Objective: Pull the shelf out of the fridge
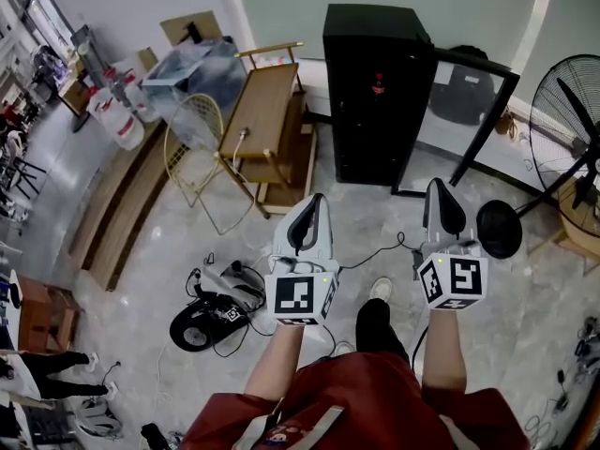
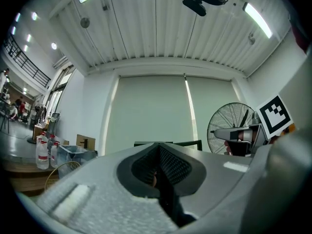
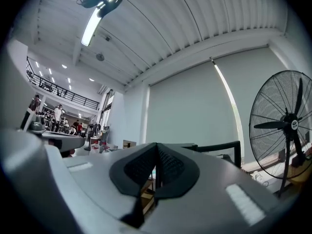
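A black fridge (image 1: 375,92) stands on the floor ahead, its glass door (image 1: 459,125) swung open to the right. From above its inside is hidden and no shelf shows. My left gripper (image 1: 314,202) is held in the air well short of the fridge, pointing at it, jaws shut with nothing between them. My right gripper (image 1: 442,186) hovers in front of the open door, also shut and empty. In the left gripper view the left gripper (image 2: 157,146) has its pads together, and the fridge top (image 2: 168,143) peeks over them. The right gripper (image 3: 156,146) looks the same in its own view.
A wooden cart (image 1: 267,125) and a gold wire chair (image 1: 197,143) stand left of the fridge. A large standing fan (image 1: 572,111) is at the right, its round base (image 1: 499,230) near the door. Cables and a black disc-shaped device (image 1: 202,326) lie on the floor at the left.
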The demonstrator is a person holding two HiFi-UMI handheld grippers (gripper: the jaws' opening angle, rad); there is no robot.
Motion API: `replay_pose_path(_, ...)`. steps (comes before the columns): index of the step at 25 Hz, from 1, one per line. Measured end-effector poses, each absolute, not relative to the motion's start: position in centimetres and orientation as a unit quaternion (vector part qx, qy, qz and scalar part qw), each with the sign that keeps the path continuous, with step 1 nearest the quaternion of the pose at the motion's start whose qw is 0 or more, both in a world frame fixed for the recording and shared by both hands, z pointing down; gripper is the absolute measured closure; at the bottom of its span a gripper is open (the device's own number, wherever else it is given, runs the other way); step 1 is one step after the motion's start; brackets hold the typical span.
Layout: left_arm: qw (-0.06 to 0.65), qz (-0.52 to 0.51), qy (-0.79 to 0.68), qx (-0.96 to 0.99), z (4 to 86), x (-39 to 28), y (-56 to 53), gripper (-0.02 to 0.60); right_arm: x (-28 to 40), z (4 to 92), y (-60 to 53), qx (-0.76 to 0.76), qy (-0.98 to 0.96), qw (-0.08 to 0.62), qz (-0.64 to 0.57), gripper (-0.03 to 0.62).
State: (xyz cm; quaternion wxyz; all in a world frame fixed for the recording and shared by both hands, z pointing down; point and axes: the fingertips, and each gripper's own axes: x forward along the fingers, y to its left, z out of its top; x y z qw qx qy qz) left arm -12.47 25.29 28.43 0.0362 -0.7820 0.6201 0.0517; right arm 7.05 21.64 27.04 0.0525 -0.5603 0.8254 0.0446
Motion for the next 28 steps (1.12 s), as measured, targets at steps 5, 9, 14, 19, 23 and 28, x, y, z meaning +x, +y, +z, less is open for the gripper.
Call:
replay_pose_path(5,0.045,0.044,0.617,-0.784,28.4,-11.3,20.5,0.577,8.3,27.8,16.9,-0.562,0.824,0.058,0.036,0.594)
replay_pose_path(9,0.044,0.034,0.619,-0.784,28.5,-9.9,15.9,0.577,9.7,28.3,12.2,-0.562,0.825,0.056,0.031,0.594)
replay_pose_path(14,0.045,0.033,0.629,-0.776,27.6,-8.2,9.4,0.577,12.0,28.2,4.9,-0.556,0.829,0.066,0.013,0.594)
replay_pose_path(19,0.047,0.020,0.639,-0.768,27.0,-6.5,3.6,0.577,13.2,27.7,-1.8,-0.543,0.837,0.065,0.012,0.594)
replay_pose_path(23,0.059,0.010,0.647,-0.760,26.5,-5.3,-0.2,0.577,13.7,27.6,-6.0,-0.533,0.843,0.063,0.023,0.594)
replay_pose_path(28,0.066,0.000,0.656,-0.752,26.3,-5.1,-2.9,0.577,13.9,28.2,-8.7,-0.526,0.848,0.066,0.016,0.594)
